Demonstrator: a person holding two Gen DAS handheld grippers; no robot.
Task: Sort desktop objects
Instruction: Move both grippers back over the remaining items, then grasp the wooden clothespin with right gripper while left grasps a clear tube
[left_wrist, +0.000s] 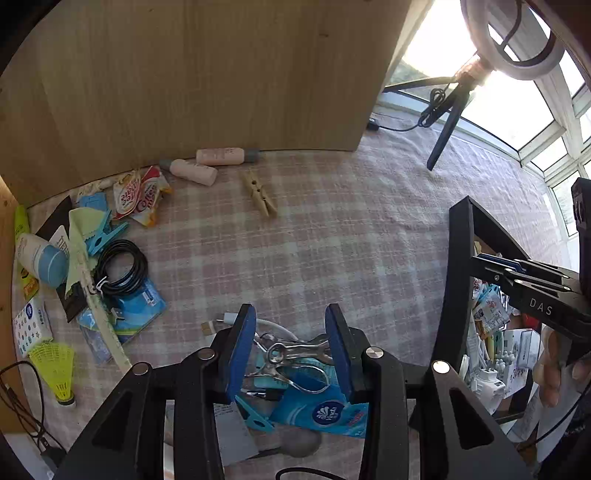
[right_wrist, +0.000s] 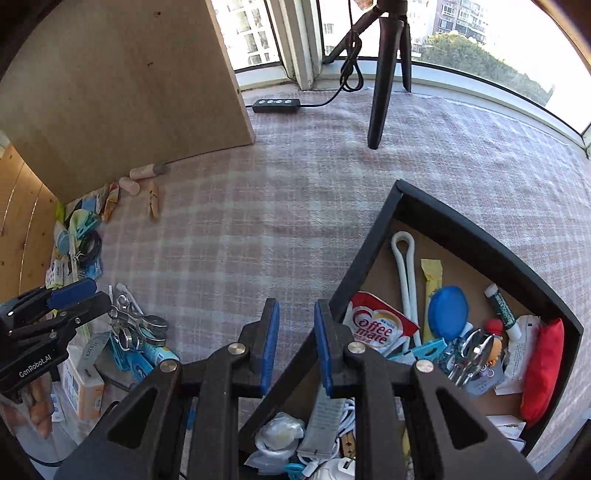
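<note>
My left gripper (left_wrist: 291, 332) is open, its blue pads either side of a metal clip (left_wrist: 301, 350) that lies on a pile with a blue tissue pack (left_wrist: 325, 410) and a blue clothespin (left_wrist: 255, 415). The right wrist view shows that gripper (right_wrist: 79, 299) beside the metal clips (right_wrist: 136, 325). My right gripper (right_wrist: 295, 332) is open and empty, over the near-left rim of the black box (right_wrist: 491, 243). The box holds a Coffee mate sachet (right_wrist: 376, 326), a white loop (right_wrist: 404, 266), a blue lid (right_wrist: 447, 312), a red pouch (right_wrist: 543, 365) and more.
A wooden clothespin (left_wrist: 260, 195), two pink tubes (left_wrist: 207, 164), sachets (left_wrist: 136, 195), a black cable coil (left_wrist: 122, 267) and a yellow shuttlecock (left_wrist: 57, 367) lie at the left by the wooden panel (left_wrist: 207, 74). A tripod leg (right_wrist: 384, 88) and a black remote (right_wrist: 275, 105) stand far back.
</note>
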